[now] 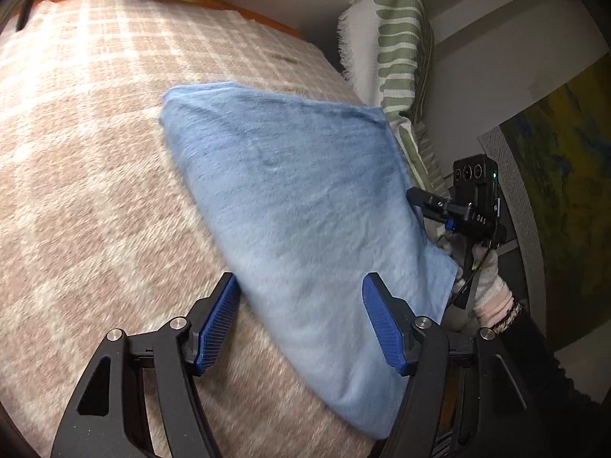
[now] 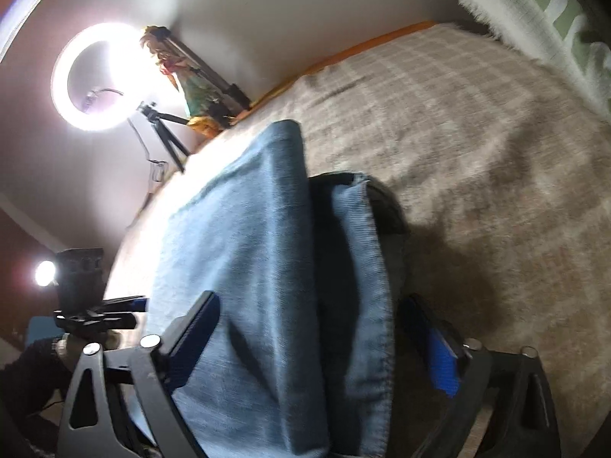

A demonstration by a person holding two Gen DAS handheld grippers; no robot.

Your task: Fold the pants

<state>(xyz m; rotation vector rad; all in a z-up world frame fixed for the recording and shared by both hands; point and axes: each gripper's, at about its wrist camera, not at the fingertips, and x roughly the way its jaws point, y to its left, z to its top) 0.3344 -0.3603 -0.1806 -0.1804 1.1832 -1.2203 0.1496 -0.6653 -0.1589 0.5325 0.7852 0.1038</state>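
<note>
1. Nearest the lens in the left wrist view, the left claw (image 1: 299, 320) stands wide, its blue pads (image 1: 217, 320) spread to either side of the near edge of the pants (image 1: 301, 198). It grips nothing. If it closes from here it may catch only the top layer, and the fold would peel apart on lifting.
2. The pants lie as a folded light-blue slab on the checked blanket (image 1: 95, 152) of the bed, with one long edge running off toward the bed's right side. Blur across the cloth suggests motion, so the layers may skew if pulled unevenly.
3. Further right, the right claw (image 1: 424, 200) sits at that edge of the pants. In its own view the right claw (image 2: 317, 347) is spread, with denim (image 2: 267, 267) draped between the fingers and a hem (image 2: 378, 267) hanging loose. I cannot tell whether it pinches anything. Cloth resting unclamped like this could slide off toward the bed's side.
4. At far right a striped pillow (image 1: 401, 49) stands near the pants; a wide swing could snag its fringe.
</note>
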